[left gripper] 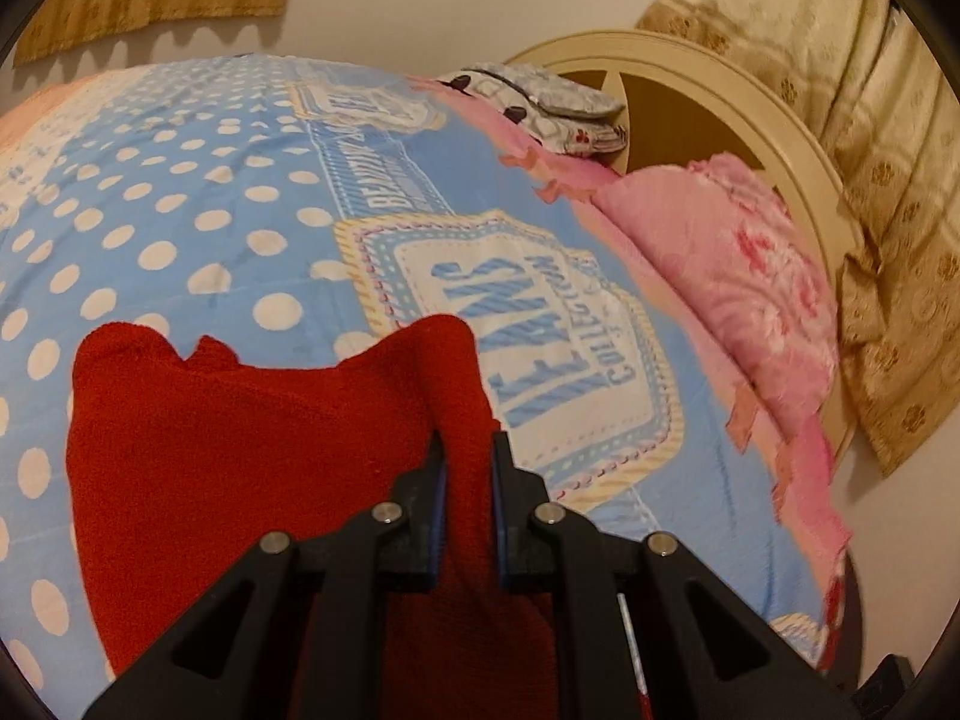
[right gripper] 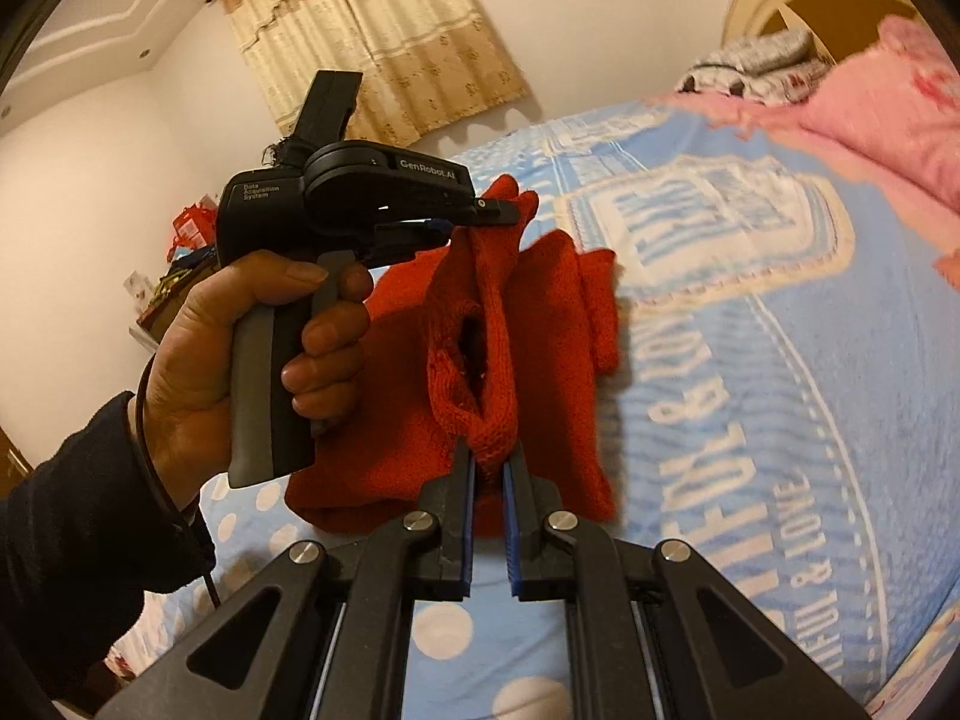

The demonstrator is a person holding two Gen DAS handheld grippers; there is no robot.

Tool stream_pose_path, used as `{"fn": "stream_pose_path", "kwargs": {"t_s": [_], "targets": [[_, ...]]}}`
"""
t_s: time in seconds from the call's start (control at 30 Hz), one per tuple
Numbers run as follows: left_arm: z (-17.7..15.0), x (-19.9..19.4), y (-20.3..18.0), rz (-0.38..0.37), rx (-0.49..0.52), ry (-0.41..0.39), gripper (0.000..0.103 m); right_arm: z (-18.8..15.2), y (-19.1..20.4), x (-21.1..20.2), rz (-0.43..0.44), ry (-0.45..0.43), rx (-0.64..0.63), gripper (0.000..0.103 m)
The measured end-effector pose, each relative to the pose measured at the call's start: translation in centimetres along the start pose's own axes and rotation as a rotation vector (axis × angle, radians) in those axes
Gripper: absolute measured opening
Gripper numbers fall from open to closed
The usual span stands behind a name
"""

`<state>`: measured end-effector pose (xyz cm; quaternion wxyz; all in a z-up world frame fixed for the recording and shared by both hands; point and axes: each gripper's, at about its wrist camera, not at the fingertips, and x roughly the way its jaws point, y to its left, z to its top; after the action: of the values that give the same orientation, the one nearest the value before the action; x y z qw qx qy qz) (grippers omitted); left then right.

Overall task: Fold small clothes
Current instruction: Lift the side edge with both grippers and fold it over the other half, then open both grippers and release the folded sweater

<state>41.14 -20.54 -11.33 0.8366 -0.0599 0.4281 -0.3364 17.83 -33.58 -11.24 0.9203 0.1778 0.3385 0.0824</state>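
Note:
A red knitted garment (left gripper: pixel 240 468) hangs above the blue dotted bedspread (left gripper: pixel 198 192), held up by both grippers. My left gripper (left gripper: pixel 467 441) is shut on a bunched edge of it. In the right wrist view the left gripper (right gripper: pixel 501 215) pinches the garment's top edge, held by a hand. My right gripper (right gripper: pixel 489 450) is shut on a rolled knit edge of the red garment (right gripper: pixel 540 324), beside an opening in the fabric. The garment's lower part drapes toward the bed.
A pink blanket (left gripper: pixel 738 276) and a grey-white folded cloth (left gripper: pixel 540 102) lie at the bed's head by the cream headboard (left gripper: pixel 750 96). Patterned curtains (right gripper: pixel 372 30) hang on the wall. Cluttered items (right gripper: pixel 192 240) stand beyond the bed's far side.

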Motion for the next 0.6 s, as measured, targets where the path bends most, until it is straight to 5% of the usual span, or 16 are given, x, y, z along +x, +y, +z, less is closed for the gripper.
{"fn": "stream_pose_path", "kwargs": {"t_s": [0.23,0.4,0.5,0.53,0.6], "targets": [[-0.9,-1.5,-1.7,0.034,0.1,-0.057,0.022,-0.8,-1.7,0.5,-0.012,0.025,0.045,0.007],[-2.9,-6.7,-0.2,0.105,0.153,-0.168,0.065,-1.2,-2.5,0.2,-0.007,0.023,0.067,0.008],[-5.4,-8.8,1.7,0.239,0.185,-0.199,0.075,-1.1,-2.7,-0.5,-0.053,-0.013,0.072,0.043],[-6.4,-9.3,2.4,0.273,0.193,-0.204,0.077,-1.0,-2.8,-0.9,-0.074,-0.036,0.073,0.063],[-8.1,-9.8,3.6,0.311,0.192,-0.2,0.077,-0.2,-2.6,-2.0,-0.078,-0.099,0.077,0.066]]}}
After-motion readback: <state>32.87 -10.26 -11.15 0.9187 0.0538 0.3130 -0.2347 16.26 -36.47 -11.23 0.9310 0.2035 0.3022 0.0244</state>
